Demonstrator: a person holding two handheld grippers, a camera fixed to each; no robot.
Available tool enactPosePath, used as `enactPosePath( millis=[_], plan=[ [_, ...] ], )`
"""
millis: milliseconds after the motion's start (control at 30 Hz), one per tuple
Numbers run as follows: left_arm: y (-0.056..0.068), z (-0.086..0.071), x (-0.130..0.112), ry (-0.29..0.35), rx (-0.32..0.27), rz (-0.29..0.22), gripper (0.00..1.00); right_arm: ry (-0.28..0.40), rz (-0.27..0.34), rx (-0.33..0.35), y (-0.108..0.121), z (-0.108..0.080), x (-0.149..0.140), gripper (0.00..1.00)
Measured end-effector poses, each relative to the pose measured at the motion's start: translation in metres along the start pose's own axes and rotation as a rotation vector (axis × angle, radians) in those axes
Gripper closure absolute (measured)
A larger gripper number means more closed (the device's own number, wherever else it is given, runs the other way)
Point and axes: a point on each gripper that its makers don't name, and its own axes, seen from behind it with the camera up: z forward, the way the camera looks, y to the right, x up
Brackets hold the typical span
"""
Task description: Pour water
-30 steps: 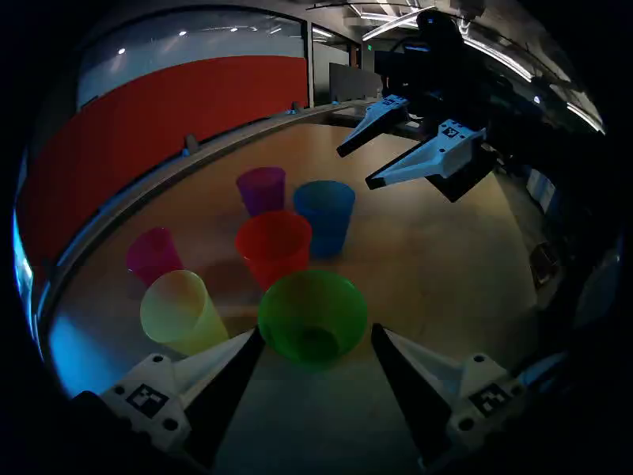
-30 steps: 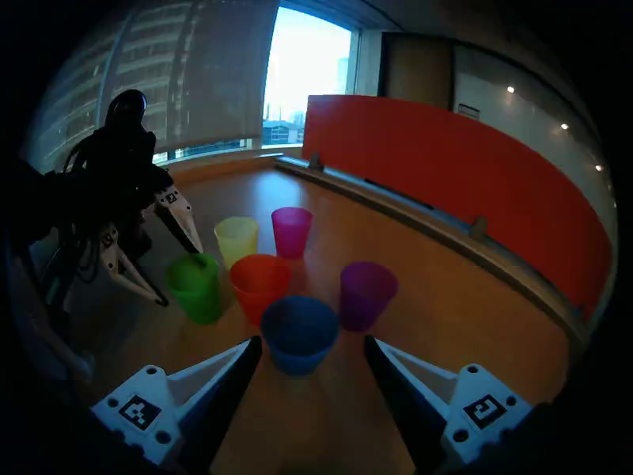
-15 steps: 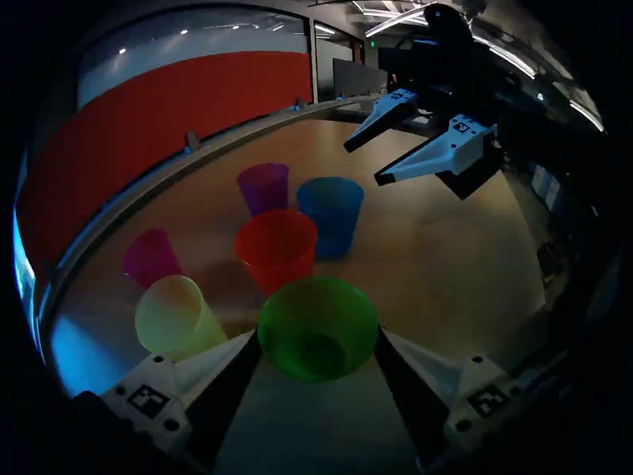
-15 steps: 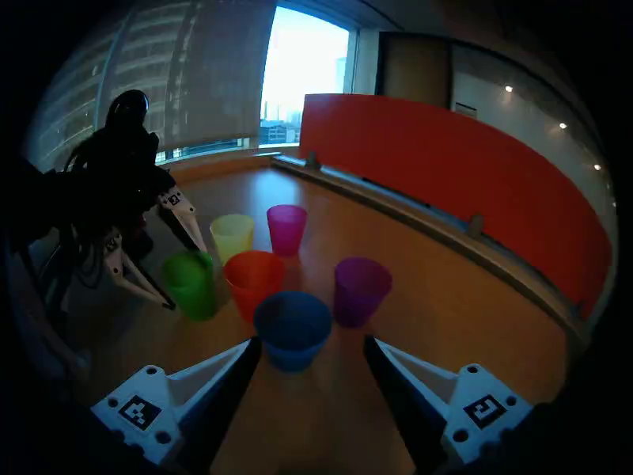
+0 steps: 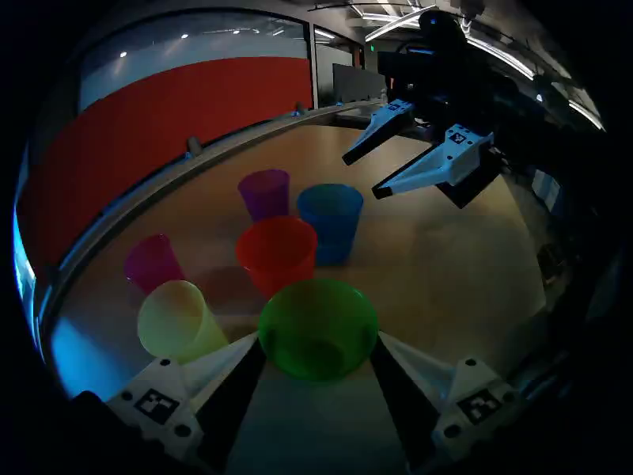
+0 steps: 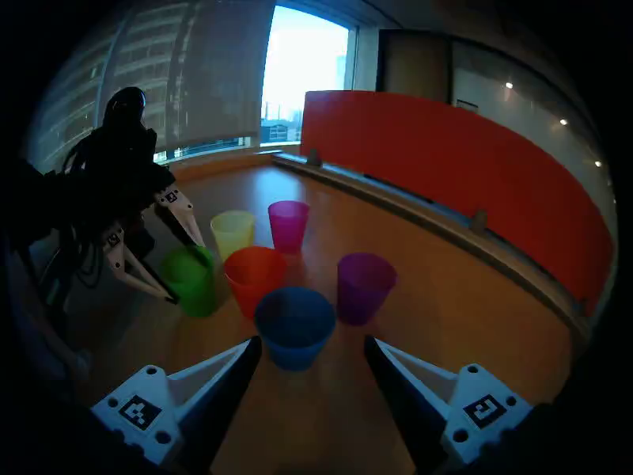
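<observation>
Six plastic cups stand clustered on a wooden table. The green cup sits between the fingers of my left gripper, which flank its rim; the jaws look open. In the right gripper view the left gripper straddles the same green cup. The blue cup stands just ahead of my open right gripper, partly between its fingertips. In the left gripper view the right gripper hovers above and behind the blue cup. Whether any cup holds water is unclear.
Around them stand a red cup, a purple cup, a magenta cup and a yellow cup. A raised ledge and red wall panel run along the table's far side. A person in dark clothing holds the left gripper.
The left gripper has come forward, so the green cup now sits deeper between its fingers. The right gripper has edged slightly toward the blue cup. No cup has moved.
</observation>
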Motion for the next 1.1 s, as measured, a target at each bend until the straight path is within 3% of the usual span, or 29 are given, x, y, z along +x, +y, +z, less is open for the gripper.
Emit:
enactPosePath(
  millis=[567,1100],
  plan=[
    [-0.007,-0.017,-0.005,0.008,0.028,-0.004,0.14,-0.027,-0.018,0.039,-0.017,0.030,-0.006,0.00],
    [-0.012,-0.032,-0.009,0.018,0.053,-0.007,0.14,-0.048,-0.032,0.021,-0.016,0.061,-0.013,0.00]
  ],
)
